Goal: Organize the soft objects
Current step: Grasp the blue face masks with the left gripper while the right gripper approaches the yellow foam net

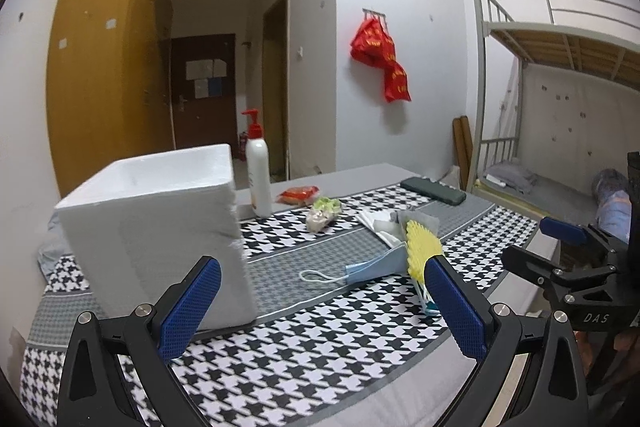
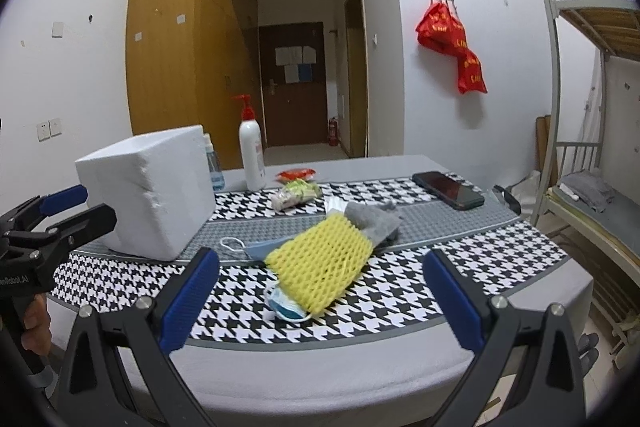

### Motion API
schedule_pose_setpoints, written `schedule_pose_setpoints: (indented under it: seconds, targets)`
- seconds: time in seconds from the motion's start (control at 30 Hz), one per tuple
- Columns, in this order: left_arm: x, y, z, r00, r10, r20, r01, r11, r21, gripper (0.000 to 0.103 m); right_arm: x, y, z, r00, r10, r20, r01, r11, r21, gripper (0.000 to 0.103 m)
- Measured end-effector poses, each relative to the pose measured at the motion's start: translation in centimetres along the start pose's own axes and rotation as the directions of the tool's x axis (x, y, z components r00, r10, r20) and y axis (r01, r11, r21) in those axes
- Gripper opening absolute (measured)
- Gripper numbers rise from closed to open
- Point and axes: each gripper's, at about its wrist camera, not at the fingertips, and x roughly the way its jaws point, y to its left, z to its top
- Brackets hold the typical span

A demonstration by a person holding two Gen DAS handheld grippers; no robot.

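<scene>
A yellow foam net sleeve (image 2: pixel 320 269) lies on the houndstooth cloth over a blue face mask (image 2: pixel 256 250) and a second mask (image 2: pixel 286 303); a grey cloth (image 2: pixel 374 221) lies behind it. They also show in the left wrist view: sleeve (image 1: pixel 420 247), mask (image 1: pixel 374 267). A white foam box (image 1: pixel 156 231) stands at the left, also in the right wrist view (image 2: pixel 150 187). My left gripper (image 1: pixel 320 307) is open and empty beside the box. My right gripper (image 2: pixel 320 301) is open and empty, in front of the sleeve.
A pump bottle (image 2: pixel 251 147), a small blue bottle (image 2: pixel 214 167), snack packets (image 2: pixel 296 193) and a red packet (image 2: pixel 298 174) stand at the back. A phone (image 2: pixel 448 190) lies at the right. A bunk bed (image 2: pixel 592 99) stands beyond the table's right edge.
</scene>
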Motion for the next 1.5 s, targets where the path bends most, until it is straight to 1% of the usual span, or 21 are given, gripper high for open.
schedule_pose_setpoints:
  seconds: [0.1, 0.23, 0.37, 0.57, 0.67, 0.8, 0.9, 1.03, 1.13, 1.2, 1.33, 1.47, 1.5]
  targets:
    - [1.6, -0.3, 0.2, 0.999, -0.014, -0.032, 0.014, 1.0, 0.01, 0.102, 1.3, -0.6, -0.1, 1.0, -0.008, -0.025, 0.008, 1.0, 0.007, 0.103]
    - [3.2, -0.7, 0.7, 0.998, -0.019, -0.054, 0.021, 0.999, 0.026, 0.102, 2.6, -1.5, -0.2, 0.999, -0.011, -0.045, 0.012, 1.0, 0.022, 0.103]
    - [4.9, -1.1, 1.0, 0.997, -0.029, -0.078, 0.033, 0.998, 0.05, 0.102, 3.9, -1.7, -0.2, 0.997, -0.014, -0.08, 0.015, 1.0, 0.009, 0.103]
    - [8.0, -1.9, 1.1, 0.986, -0.056, -0.154, 0.073, 0.991, 0.108, 0.102, 5.4, -2.1, -0.3, 0.994, -0.011, -0.105, 0.012, 1.0, 0.004, 0.103]
    - [9.4, -2.3, 1.0, 0.983, -0.044, -0.178, 0.073, 0.985, 0.159, 0.102, 5.8, -2.6, -0.5, 0.993, -0.012, -0.114, 0.013, 1.0, 0.008, 0.103]
    - [11.4, -2.9, 0.9, 0.972, -0.068, -0.225, 0.119, 0.968, 0.223, 0.102, 6.2, -3.3, -0.4, 0.993, -0.018, -0.116, 0.021, 1.0, 0.021, 0.103]
    - [12.4, -3.5, 0.6, 0.967, -0.066, -0.244, 0.131, 0.956, 0.261, 0.102, 6.6, -3.7, -0.4, 0.993, -0.013, -0.119, 0.017, 0.999, 0.03, 0.103]
    - [13.9, -3.5, 0.4, 0.955, -0.082, -0.286, 0.159, 0.952, 0.26, 0.102, 7.3, -4.1, -0.6, 0.99, 0.001, -0.138, 0.004, 0.999, 0.035, 0.103]
    - [15.2, -3.5, 0.3, 0.946, -0.074, -0.317, 0.161, 0.952, 0.259, 0.102, 7.9, -4.2, -0.5, 0.989, 0.015, -0.146, -0.01, 0.999, 0.037, 0.103]
    - [15.8, -3.6, 0.3, 0.939, -0.085, -0.334, 0.176, 0.951, 0.255, 0.101, 8.1, -4.3, -0.5, 0.988, 0.026, -0.151, -0.021, 0.999, 0.04, 0.103]
    - [16.9, -4.0, 0.3, 0.922, -0.116, -0.369, 0.216, 0.946, 0.242, 0.095, 8.7, -4.7, -0.4, 0.987, 0.033, -0.157, -0.026, 0.999, 0.047, 0.103]
    - [18.0, -4.7, 0.0, 0.908, -0.131, -0.399, 0.245, 0.936, 0.251, 0.082, 9.1, -5.2, -0.5, 0.986, 0.04, -0.162, -0.031, 0.998, 0.057, 0.103]
    - [18.1, -4.9, -0.1, 0.905, -0.133, -0.403, 0.25, 0.935, 0.253, 0.081, 9.1, -5.2, -0.5, 0.986, 0.041, -0.162, -0.032, 0.998, 0.058, 0.103]
